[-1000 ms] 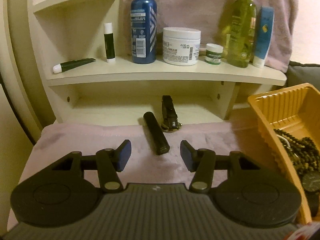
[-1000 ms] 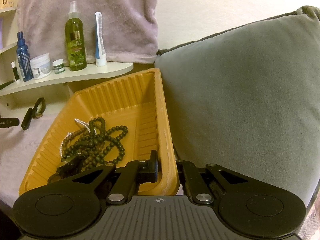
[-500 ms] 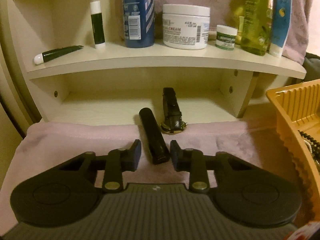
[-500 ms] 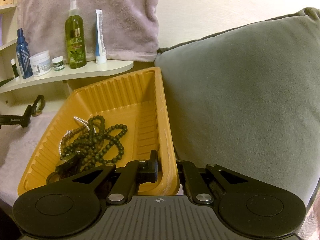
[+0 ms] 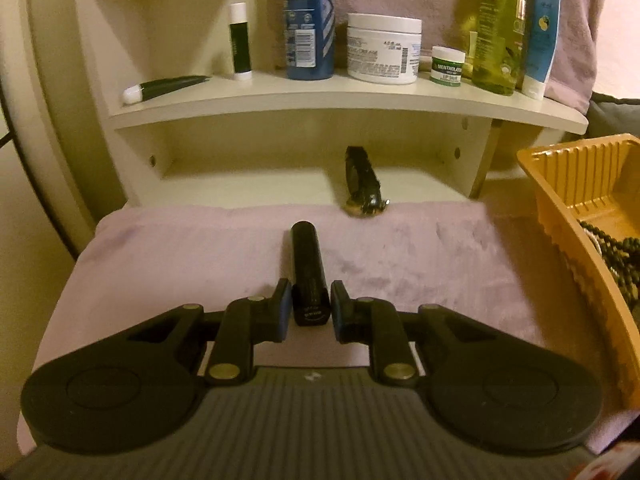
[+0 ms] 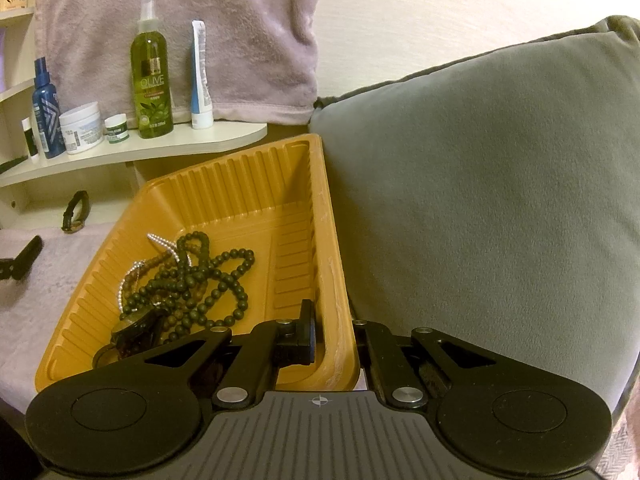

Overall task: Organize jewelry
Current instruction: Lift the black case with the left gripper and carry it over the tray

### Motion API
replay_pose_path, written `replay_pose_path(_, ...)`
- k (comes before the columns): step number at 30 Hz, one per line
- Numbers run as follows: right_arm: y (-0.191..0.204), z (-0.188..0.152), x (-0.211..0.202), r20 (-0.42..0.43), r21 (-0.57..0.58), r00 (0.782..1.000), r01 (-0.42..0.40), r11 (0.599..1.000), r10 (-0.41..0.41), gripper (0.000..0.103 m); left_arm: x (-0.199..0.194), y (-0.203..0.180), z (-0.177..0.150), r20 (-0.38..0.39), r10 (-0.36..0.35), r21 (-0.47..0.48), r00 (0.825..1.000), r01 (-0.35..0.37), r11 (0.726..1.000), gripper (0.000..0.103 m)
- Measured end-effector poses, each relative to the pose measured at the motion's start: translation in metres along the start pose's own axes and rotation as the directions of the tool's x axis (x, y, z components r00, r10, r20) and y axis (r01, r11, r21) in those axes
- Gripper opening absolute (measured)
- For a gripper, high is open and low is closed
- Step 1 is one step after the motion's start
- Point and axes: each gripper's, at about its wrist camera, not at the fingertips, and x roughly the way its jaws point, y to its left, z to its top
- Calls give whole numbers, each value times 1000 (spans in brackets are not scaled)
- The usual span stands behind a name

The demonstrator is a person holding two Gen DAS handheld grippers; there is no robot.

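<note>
Pinching a black lipstick tube [image 5: 309, 276] at its near end, the left tool [image 5: 307, 307] sits over the pink towel [image 5: 420, 264]. Right wrist view: the right tool [image 6: 334, 344] clamps the orange tray's [image 6: 240, 184] rim; beaded necklaces [image 6: 200, 276] lie inside.

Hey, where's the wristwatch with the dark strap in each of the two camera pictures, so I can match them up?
Left wrist view: the wristwatch sits upper centre, at the far edge of the pink towel, under the shelf.
Right wrist view: the wristwatch is at the far left, mid-height, left of the orange tray.
Shared landmark: the green olive spray bottle on the shelf above.
</note>
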Motion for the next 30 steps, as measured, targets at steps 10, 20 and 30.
replay_pose_path(10,0,-1,0,0,2,1000,0,1000,0,5,15,1,-3,0,24,-11,1000,-24,1000,21)
replay_pose_path(20,0,-1,0,0,1,1000,0,1000,0,5,16,2,3,-1,26,-11,1000,-26,1000,18)
replay_pose_path(30,0,-1,0,0,2,1000,0,1000,0,5,-11,1,12,29,-7,4,1000,7,1000,18)
